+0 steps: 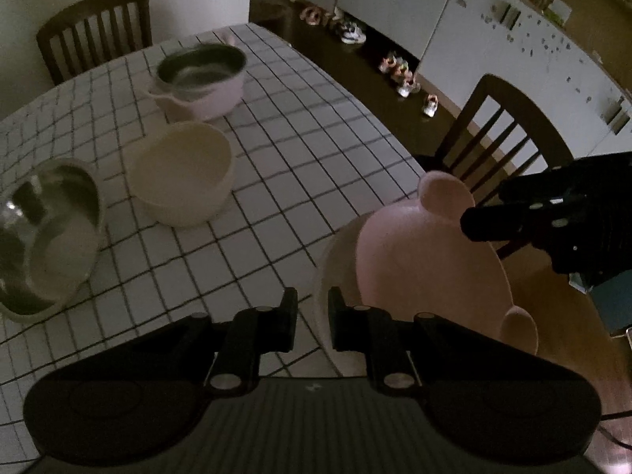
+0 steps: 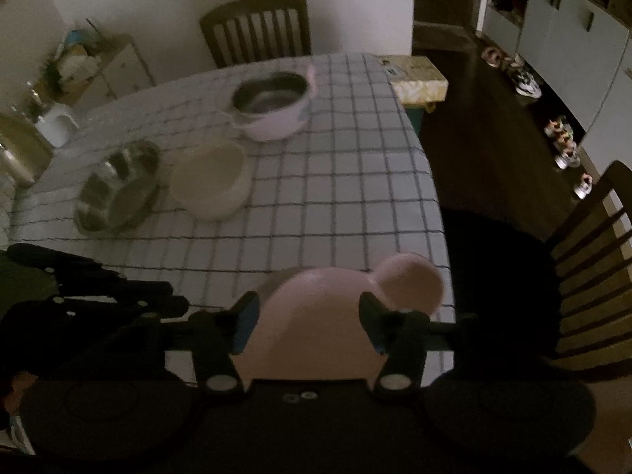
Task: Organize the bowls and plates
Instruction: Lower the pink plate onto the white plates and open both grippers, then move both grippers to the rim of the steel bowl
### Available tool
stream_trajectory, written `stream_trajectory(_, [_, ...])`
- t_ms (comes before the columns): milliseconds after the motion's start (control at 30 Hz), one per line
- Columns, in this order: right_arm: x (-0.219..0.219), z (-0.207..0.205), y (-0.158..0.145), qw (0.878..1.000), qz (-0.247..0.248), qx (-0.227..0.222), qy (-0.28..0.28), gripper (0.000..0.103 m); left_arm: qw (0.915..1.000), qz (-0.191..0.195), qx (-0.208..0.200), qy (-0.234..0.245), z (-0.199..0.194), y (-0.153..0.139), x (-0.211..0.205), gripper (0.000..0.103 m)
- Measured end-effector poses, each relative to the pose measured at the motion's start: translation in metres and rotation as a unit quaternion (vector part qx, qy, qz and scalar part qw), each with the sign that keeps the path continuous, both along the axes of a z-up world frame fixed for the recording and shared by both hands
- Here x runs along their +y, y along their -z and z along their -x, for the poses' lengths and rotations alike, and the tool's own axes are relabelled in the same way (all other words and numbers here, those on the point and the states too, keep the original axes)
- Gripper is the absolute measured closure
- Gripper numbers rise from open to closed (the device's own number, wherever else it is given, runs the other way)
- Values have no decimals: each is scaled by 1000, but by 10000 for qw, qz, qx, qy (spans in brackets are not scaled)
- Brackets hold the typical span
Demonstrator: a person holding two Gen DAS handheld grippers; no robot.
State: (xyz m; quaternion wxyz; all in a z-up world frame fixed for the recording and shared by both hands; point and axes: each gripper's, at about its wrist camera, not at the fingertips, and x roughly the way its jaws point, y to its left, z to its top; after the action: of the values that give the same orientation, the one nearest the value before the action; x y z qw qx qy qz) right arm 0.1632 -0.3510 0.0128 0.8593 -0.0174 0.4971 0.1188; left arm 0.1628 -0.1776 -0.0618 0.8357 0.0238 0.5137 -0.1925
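A pink plate with round ears lies on a white plate at the table's near right corner. My left gripper hovers over the white plate's left rim with its jaws a little apart and not pressing on anything. My right gripper stands open above the pink plate, its fingers wide to either side of it. A cream bowl, a steel dish and a pink steel-lined bowl stand further back on the checked tablecloth.
A wooden chair stands at the table's right side and another chair at its far end. A tissue box sits off the far right corner. Shoes line the dark floor by white cabinets.
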Motion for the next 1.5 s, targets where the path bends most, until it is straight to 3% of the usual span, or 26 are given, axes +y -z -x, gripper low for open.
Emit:
stream_trajectory(133, [19, 3, -7, 9998, -128, -152, -100, 42, 9997, 45, -200, -154, 4, -12, 18, 60])
stream_trajectory(200, [29, 4, -12, 9994, -188, -234, -167, 40, 9992, 32, -308, -254, 6, -18, 29, 56])
stream_trajectory(333, [50, 3, -20, 9982, -296, -403, -327, 38, 9978, 49, -450, -486, 9, -29, 55, 53])
stream_trajectory(400, [62, 4, -23, 9974, -333, -484, -422, 28, 9967, 48, -531, -615, 10, -33, 69, 50])
stream_trajectory(700, [125, 3, -28, 9918, -303, -840, -911, 11, 9896, -34, -851, -1155, 10, -44, 131, 47])
stream_trajectory(867, [158, 1, -25, 9892, -278, -1019, -1015, 2, 9843, -99, -1061, -1409, 13, -46, 162, 26])
stream_trajectory(1267, [213, -14, 6, 9900, -171, -1304, -506, 0, 9773, -159, -1160, -1767, -11, -30, 234, 25])
stream_trajectory(1500, [234, -33, 37, 9933, -80, -1138, -171, 0, 9777, -394, -1037, -1781, -42, -1, 262, 25])
